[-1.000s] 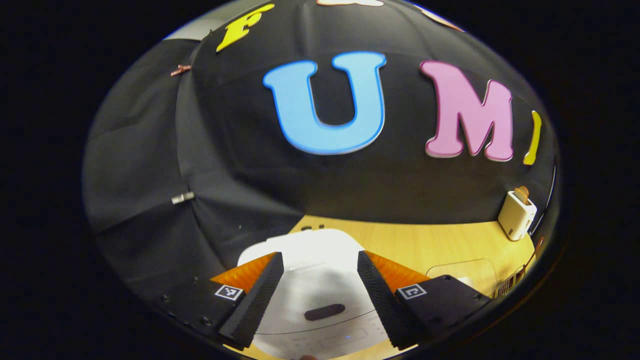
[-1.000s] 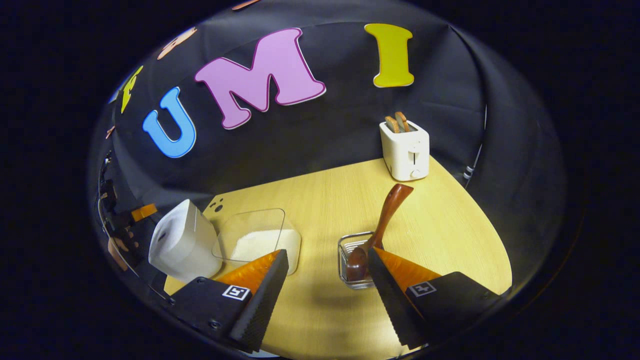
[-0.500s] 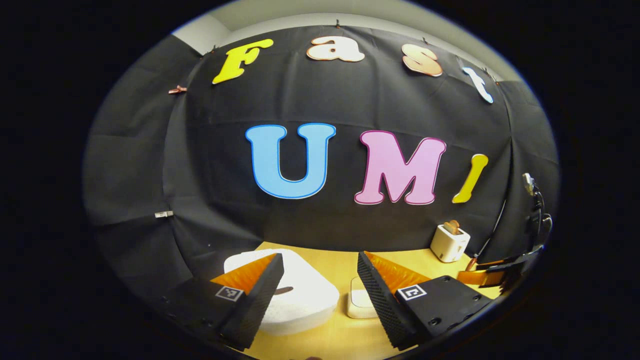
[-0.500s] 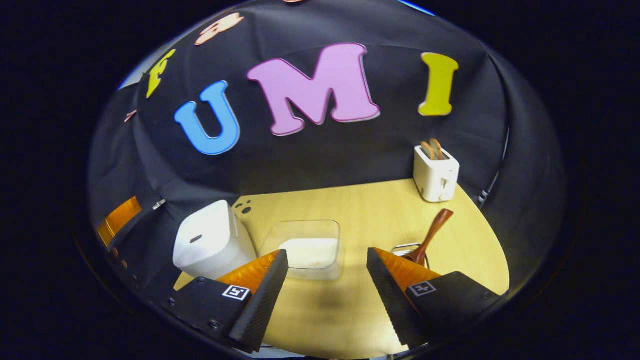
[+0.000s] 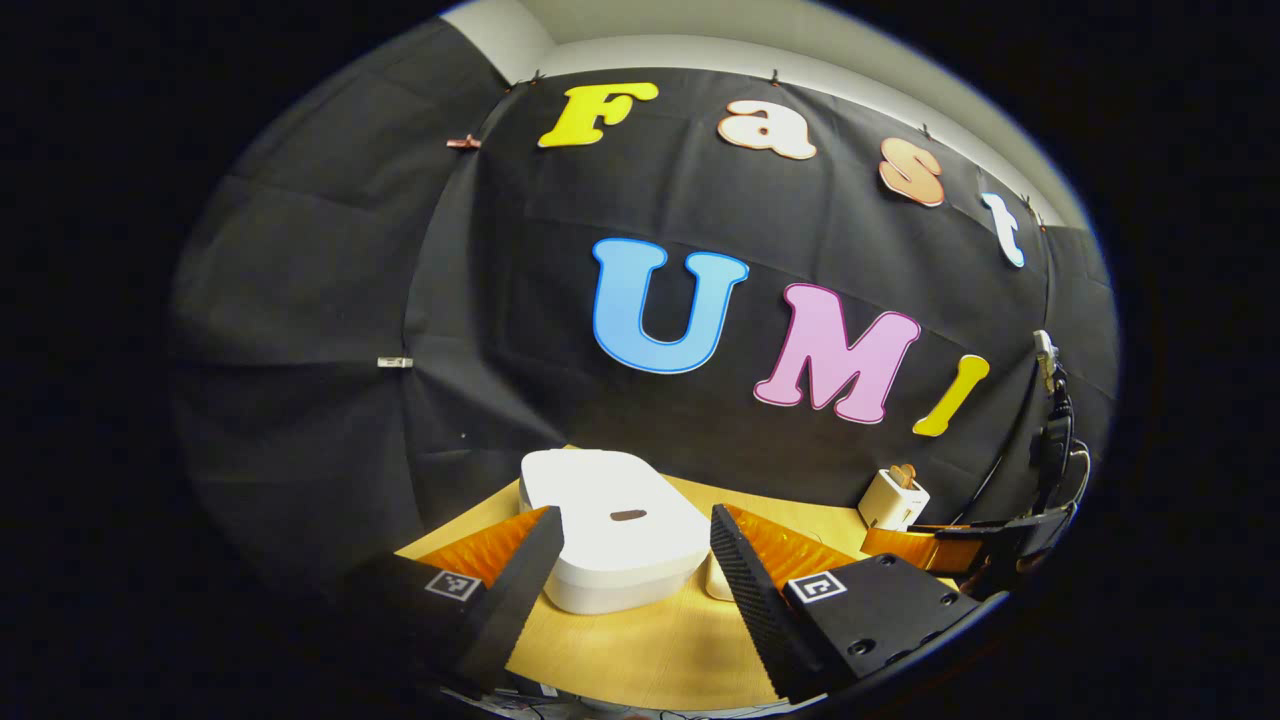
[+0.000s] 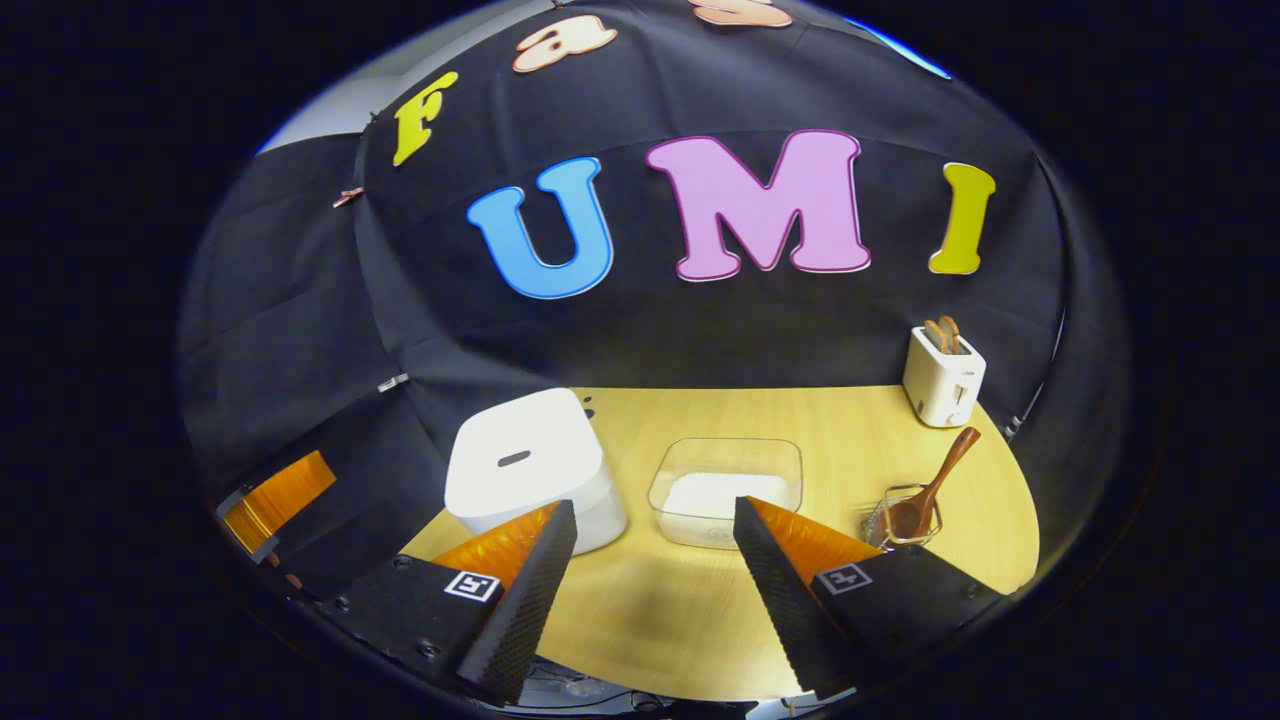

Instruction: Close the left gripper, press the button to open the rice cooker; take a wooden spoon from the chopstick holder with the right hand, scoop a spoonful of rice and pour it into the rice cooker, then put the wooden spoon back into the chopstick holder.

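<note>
Both grippers back; spoon [image 6: 925,495] bowl hidden.

We see a black cloth wall [image 6: 300,300] behind a pale wooden table [image 6: 700,610], and a white ceiling strip [image 5: 780,40] above.

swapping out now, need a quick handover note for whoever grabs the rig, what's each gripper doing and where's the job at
Left gripper: open, empty, held back from the rice cooker.
Right gripper: open, empty, over the table's near edge.
Rice cooker: lid shut, at the table's left end.
Rice: in the clear container mid-table.
Wooden spoon: standing tilted in the chopstick holder, in front of the toaster.
Done: by how things lie, nothing.
Left: close the left gripper, press the button, then take the spoon, scoop, pour, return it.
</note>
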Available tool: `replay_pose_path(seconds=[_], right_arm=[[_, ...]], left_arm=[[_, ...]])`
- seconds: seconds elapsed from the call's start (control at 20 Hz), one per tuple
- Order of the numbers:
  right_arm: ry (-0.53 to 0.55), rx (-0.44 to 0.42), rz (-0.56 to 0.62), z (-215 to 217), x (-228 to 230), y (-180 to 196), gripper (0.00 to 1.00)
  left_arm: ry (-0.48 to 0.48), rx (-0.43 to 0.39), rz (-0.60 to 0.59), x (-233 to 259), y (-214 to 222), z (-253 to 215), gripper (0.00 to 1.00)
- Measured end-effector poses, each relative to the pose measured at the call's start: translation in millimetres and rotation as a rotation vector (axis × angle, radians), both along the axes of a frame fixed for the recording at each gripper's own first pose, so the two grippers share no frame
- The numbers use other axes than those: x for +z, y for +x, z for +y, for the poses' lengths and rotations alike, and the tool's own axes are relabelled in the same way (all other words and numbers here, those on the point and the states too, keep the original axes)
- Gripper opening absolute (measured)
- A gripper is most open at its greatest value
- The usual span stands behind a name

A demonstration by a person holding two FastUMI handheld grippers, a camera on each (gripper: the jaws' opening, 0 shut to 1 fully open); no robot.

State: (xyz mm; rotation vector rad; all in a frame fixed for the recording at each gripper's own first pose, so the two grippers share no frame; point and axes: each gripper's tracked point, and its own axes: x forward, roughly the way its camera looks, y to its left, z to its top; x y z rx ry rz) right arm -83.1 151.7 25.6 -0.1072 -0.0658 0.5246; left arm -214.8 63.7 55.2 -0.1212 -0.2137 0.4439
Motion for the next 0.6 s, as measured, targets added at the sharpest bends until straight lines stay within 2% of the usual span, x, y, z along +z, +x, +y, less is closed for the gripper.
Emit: replay_pose_path(seconds=[0.1,0.15,0.2,0.4,0.6], right_arm=[[-0.041,0.009,0.002,7.2,-15.1,-11.4,0.98],[-0.049,0.012,0.002,8.4,-19.2,-12.5,0.98],[-0.048,0.009,0.01,7.8,-23.0,-13.9,0.98],[-0.014,0.002,0.073,7.9,-31.5,-15.7,0.98],[0.021,-0.015,0.073,5.0,-23.9,-13.6,0.98]], left_arm=[[-0.015,0.003,-0.002,-1.1,-6.5,7.3,0.96],[-0.02,0.001,-0.006,-1.3,-8.6,8.3,0.92],[-0.022,-0.003,-0.006,-2.7,-8.9,8.3,0.96],[-0.004,-0.018,0.008,-8.9,-10.0,5.2,0.96],[0.001,-0.034,0.017,-11.4,-6.5,3.2,0.96]])
